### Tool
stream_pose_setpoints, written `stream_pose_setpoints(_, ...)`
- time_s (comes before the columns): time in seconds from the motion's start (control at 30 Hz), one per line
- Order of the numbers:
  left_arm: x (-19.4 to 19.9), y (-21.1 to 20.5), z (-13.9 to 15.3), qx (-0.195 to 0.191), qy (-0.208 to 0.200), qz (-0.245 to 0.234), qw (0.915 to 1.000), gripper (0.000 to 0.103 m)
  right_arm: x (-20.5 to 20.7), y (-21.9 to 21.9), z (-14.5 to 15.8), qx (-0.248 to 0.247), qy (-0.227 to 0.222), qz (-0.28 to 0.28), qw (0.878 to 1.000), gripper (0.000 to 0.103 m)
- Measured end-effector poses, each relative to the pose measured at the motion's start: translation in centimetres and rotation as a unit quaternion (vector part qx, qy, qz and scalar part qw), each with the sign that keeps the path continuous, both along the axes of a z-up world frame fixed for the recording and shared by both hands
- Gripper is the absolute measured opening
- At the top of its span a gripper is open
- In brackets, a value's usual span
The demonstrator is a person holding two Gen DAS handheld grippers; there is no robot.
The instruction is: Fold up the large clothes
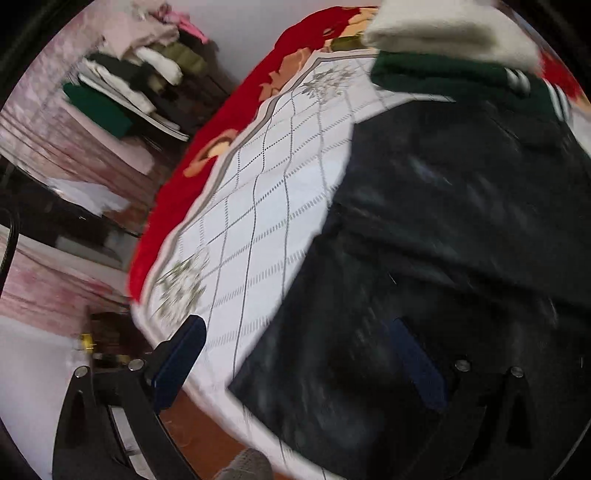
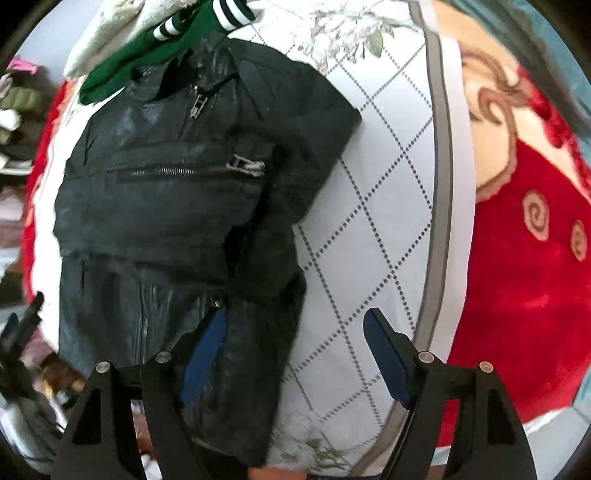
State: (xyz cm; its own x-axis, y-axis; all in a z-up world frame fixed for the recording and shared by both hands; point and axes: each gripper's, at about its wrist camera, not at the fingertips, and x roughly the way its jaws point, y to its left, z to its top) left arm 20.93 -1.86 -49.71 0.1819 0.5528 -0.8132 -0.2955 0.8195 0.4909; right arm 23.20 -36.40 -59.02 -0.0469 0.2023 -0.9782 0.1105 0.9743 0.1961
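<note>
A black leather jacket lies flat, front up and zipped, on a white quilted sheet on a bed. Its hem points toward me. It also shows in the left wrist view. My right gripper is open, hovering over the jacket's right lower edge; its left finger is over the leather, its right finger over the sheet. My left gripper is open above the jacket's left lower edge, holding nothing. The left gripper's tip shows at the far left of the right wrist view.
A folded green garment with white stripes and a cream one are stacked past the jacket's collar. A red patterned blanket lies under the sheet. A pile of clothes sits on furniture left of the bed.
</note>
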Motion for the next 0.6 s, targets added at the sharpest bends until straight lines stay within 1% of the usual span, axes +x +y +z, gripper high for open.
stream_pose_setpoints(0.03, -0.8, -2.7, 0.0, 0.015, 0.008, -0.006, 0.9998, 0.103, 0.5, -3.0, 0.2, 0.01, 0.002, 0.003, 1.0, 0.079)
stream_pose_setpoints(0.07, -1.9, -5.5, -0.3, 0.028, 0.018, -0.015, 0.9993, 0.103, 0.1, -4.3, 0.4, 0.032, -0.002, 0.006, 0.999, 0.079)
stream_pose_setpoints(0.1, -2.3, -6.5, -0.5, 0.033, 0.024, -0.021, 0.999, 0.103, -0.3, -5.7, 0.6, 0.055, -0.011, 0.005, 0.998, 0.079)
stream_pose_setpoints(0.13, -3.4, -9.3, -1.1, 0.039, 0.038, -0.034, 0.9979, 0.103, -1.8, -6.4, 0.9, 0.073, -0.02, 0.002, 0.997, 0.079)
stream_pose_setpoints(0.17, -4.2, -11.5, -1.6, 0.042, 0.051, -0.045, 0.9968, 0.103, -2.1, -7.8, 1.2, 0.104, -0.03, -0.002, 0.994, 0.079)
stream_pose_setpoints(0.2, -4.6, -12.6, -2.1, 0.042, 0.058, -0.052, 0.9961, 0.103, -2.3, -9.2, 1.2, 0.142, -0.033, -0.008, 0.989, 0.079)
stream_pose_setpoints(0.23, -5.6, -14.8, -2.6, 0.041, 0.067, -0.064, 0.9948, 0.103, -1.7, -9.7, 1.3, 0.171, -0.028, -0.015, 0.985, 0.079)
stream_pose_setpoints(0.27, -6.1, -16.2, -3.0, 0.04, 0.072, -0.073, 0.9939, 0.103, -1.9, -11.1, 1.1, 0.213, -0.019, -0.028, 0.977, 0.079)
stream_pose_setpoints(0.33, -7.4, -19.5, -4.0, 0.032, 0.09, -0.097, 0.9907, 0.103, -2.3, -13.2, 0.6, 0.255, -0.001, -0.048, 0.966, 0.079)
stream_pose_setpoints(0.37, -8.0, -21.0, -4.5, 0.03, 0.096, -0.108, 0.9891, 0.103, -2.5, -14.3, 0.2, 0.268, 0.011, -0.056, 0.962, 0.079)
stream_pose_setpoints(0.4, -8.4, -22.1, -5.0, 0.03, 0.101, -0.117, 0.9876, 0.103, -2.7, -15.1, -0.3, 0.269, 0.019, -0.061, 0.961, 0.079)
stream_pose_setpoints(0.47, -9.2, -24.4, -6.3, 0.037, 0.115, -0.138, 0.9831, 0.103, -2.1, -15.1, -1.6, 0.262, 0.026, -0.06, 0.963, 0.079)
stream_pose_setpoints(0.5, -9.5, -25.4, -6.9, 0.043, 0.122, -0.146, 0.9808, 0.103, -1.7, -15.2, -2.5, 0.258, 0.03, -0.059, 0.964, 0.079)
stream_pose_setpoints(0.53, -9.8, -26.5, -7.9, 0.052, 0.131, -0.153, 0.9781, 0.103, -1.7, -15.6, -2.7, 0.257, 0.034, -0.061, 0.964, 0.079)
stream_pose_setpoints(0.6, -10.0, -27.4, -9.3, 0.071, 0.142, -0.159, 0.9744, 0.103, -1.7, -15.8, -3.6, 0.26, 0.041, -0.067, 0.962, 0.079)
